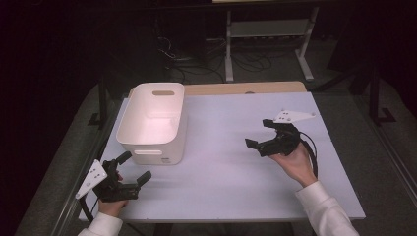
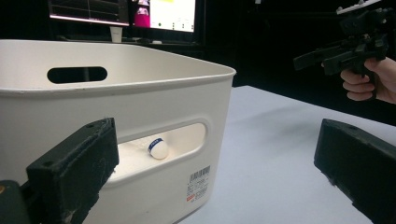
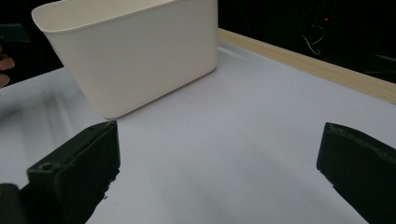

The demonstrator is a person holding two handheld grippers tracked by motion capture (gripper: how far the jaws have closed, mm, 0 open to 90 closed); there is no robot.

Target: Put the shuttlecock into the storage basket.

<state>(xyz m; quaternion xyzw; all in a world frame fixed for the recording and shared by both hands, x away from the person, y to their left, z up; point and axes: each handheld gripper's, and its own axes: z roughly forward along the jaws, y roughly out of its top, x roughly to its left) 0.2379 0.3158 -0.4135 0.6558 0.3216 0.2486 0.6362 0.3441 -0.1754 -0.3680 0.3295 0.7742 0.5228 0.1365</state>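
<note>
A white plastic bin (image 1: 153,120) with handle slots stands on the left half of the white table (image 1: 231,162). Through the near handle slot in the left gripper view I see a small white ball with a blue band (image 2: 158,148) lying inside the bin (image 2: 140,93). My left gripper (image 1: 134,168) is open near the table's front left corner, just in front of the bin, with nothing between its jaws. My right gripper (image 1: 260,132) is open above the table's right half, pointing left toward the bin (image 3: 130,51), holding nothing. It also appears far off in the left gripper view, right gripper (image 2: 345,46).
A wooden strip (image 1: 246,88) runs along the table's far edge. Behind the table stands a white metal frame (image 1: 268,44) with cables on the floor. Monitors (image 2: 126,14) glow in the dark behind the bin. A metal rail (image 1: 78,196) borders the table's left side.
</note>
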